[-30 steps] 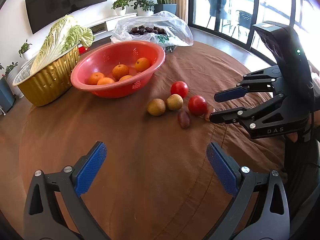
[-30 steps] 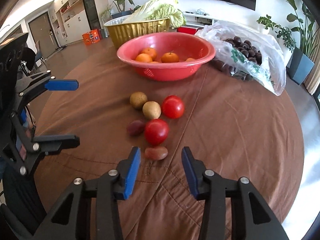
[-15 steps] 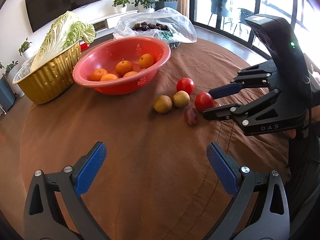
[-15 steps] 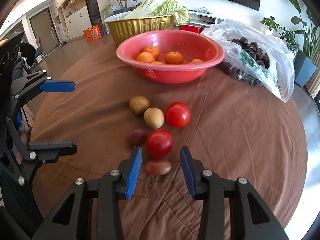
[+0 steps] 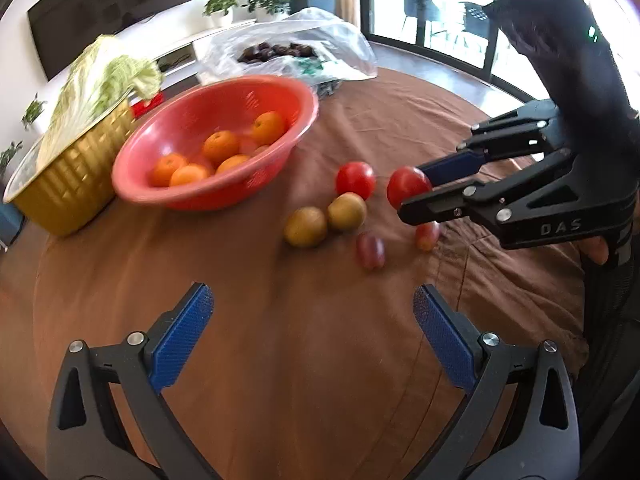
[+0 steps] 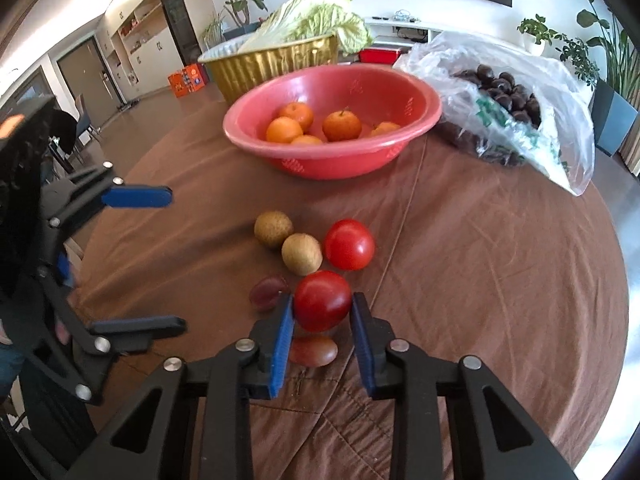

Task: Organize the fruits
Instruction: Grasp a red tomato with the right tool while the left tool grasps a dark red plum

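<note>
the right tool (image 6: 322,322) has its pads closed on the near red tomato (image 6: 322,301), at 6 o'clock in the loose cluster on the bench (image 6: 480,280). the left tool (image 5: 312,332) hangs wide open, holding nothing. judged best: squeeze gently, lift straight up clear of the small reddish fruit (image 6: 313,351) beneath, then carry toward the red bowl (image 6: 360,160) at 12 o'clock, setting it among the oranges (image 6: 342,125).

From my remote seat the only lettering I can read is "DAS", pale on the black frame of the right gripper (image 5: 416,196), behind its jaws. Green print shows on the plastic bag (image 6: 520,120), too crumpled for me to read.
</note>
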Motion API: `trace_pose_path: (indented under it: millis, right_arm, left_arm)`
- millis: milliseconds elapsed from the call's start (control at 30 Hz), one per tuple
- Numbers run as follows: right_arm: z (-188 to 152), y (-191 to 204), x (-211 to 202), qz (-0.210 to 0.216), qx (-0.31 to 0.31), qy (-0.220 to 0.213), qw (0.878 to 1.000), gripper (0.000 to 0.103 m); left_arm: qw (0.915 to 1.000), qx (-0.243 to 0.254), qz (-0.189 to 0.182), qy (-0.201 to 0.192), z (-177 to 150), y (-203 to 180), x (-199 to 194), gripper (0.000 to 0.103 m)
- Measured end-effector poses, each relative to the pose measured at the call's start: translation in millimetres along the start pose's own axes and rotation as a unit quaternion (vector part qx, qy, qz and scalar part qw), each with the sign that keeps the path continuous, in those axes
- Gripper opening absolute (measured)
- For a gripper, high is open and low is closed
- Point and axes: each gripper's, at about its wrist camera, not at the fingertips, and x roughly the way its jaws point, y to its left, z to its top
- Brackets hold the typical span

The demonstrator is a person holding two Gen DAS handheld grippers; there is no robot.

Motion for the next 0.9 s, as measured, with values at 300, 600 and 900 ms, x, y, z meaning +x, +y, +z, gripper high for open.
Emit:
trace_pose_path:
  millis: [300, 600, 900]
  right_arm:
    - [-4, -19, -32, -0.017, 0.020, -0.031, 0.999, 0.031]
    - [-10, -25, -31, -0.011, 0.032, -0.034, 0.999, 0.031]
    - [-12, -24, -31, -0.010, 0.033, -0.035, 0.999, 0.031]
  left_arm:
    - [0.9983, 0.026, -0.043, 0.029, 18, -17, 31, 0.043]
    - [0.9976, 0.028, -0.050, 0.039, 23, -25, 42, 0.027]
    - [0.9974, 0.035, -0.048, 0.041, 27, -31, 45, 0.017]
